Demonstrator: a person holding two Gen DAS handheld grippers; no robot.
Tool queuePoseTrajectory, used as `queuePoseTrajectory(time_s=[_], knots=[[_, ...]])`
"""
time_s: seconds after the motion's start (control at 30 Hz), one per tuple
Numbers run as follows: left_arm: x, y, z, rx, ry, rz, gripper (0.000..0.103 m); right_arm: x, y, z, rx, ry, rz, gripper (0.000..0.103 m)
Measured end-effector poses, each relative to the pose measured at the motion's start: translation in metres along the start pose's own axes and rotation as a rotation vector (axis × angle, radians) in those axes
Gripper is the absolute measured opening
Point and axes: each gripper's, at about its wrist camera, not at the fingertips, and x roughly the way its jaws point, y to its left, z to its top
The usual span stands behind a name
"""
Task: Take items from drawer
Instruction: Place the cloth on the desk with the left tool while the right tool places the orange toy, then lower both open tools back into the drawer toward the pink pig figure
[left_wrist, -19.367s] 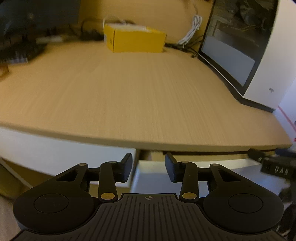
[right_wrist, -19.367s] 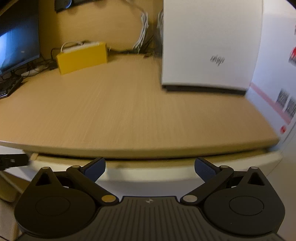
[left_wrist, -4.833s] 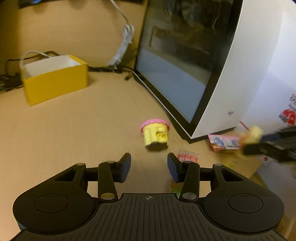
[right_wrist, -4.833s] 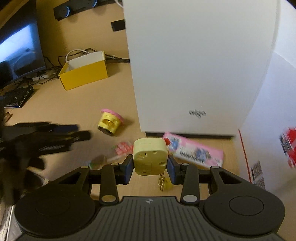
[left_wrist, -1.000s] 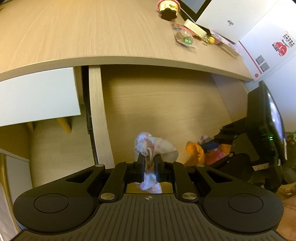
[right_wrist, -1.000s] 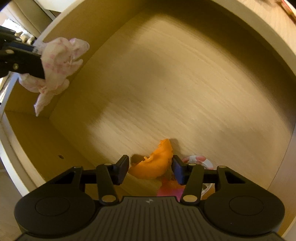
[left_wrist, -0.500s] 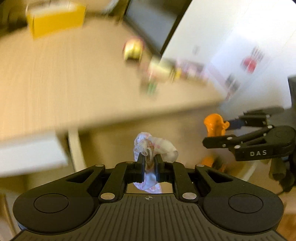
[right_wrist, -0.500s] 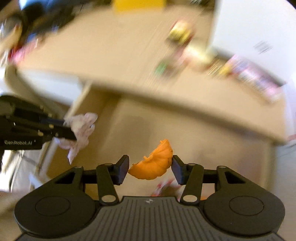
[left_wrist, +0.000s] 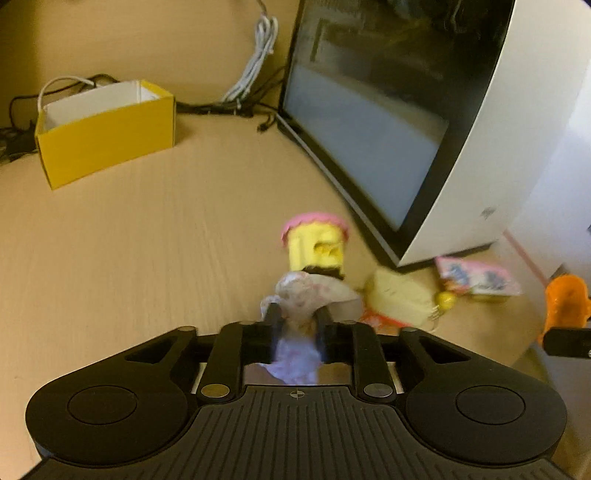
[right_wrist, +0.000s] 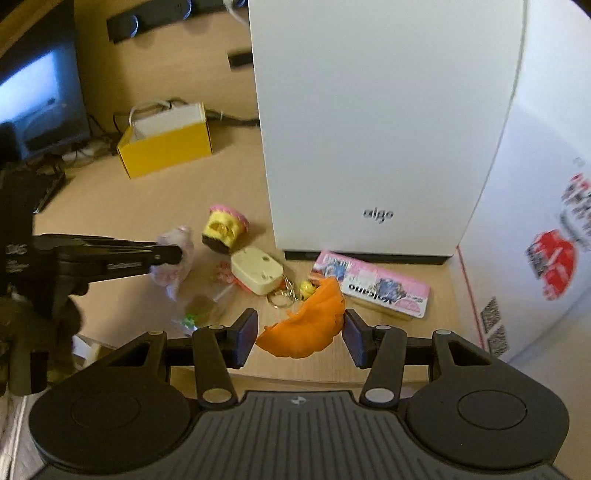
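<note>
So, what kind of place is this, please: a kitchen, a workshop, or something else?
Most likely a home or office computer desk. A white computer case stands on the wooden desktop, a lit monitor sits at the far left, and cables run along the back wall.

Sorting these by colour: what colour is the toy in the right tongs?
Orange: the dumpling-shaped toy shows best in the right wrist view.

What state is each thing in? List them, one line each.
left gripper: jaws just opening, pink-white cloth still between them.
right gripper: clamped on the orange toy, above the desk edge.
yellow box: open-topped, upright.
cupcake toy: tipped on its side.
cream keychain: lying flat.
pink packet: lying flat by the white computer case.
</note>
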Motion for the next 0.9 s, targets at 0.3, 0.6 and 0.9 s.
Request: queuePoseTrajectory(time_s=[0.3,0.6,0.9], knots=[[-0.023,0.009,0.011,0.004,-0.033,-0.029,0.034,0.047,0.0,-0.016,0.015,0.066,0.002,0.05],[-0.044,0.028,0.009,0.029,-0.009,0.082,0.033,0.096,0.028,-0.006,-0.014,0.056,0.06,0.05],[-0.084,0.019,-0.027,-0.004,-0.04,-0.035,0.033,0.074,0.016,-0.01,0.04,0.002,0.076,0.063]])
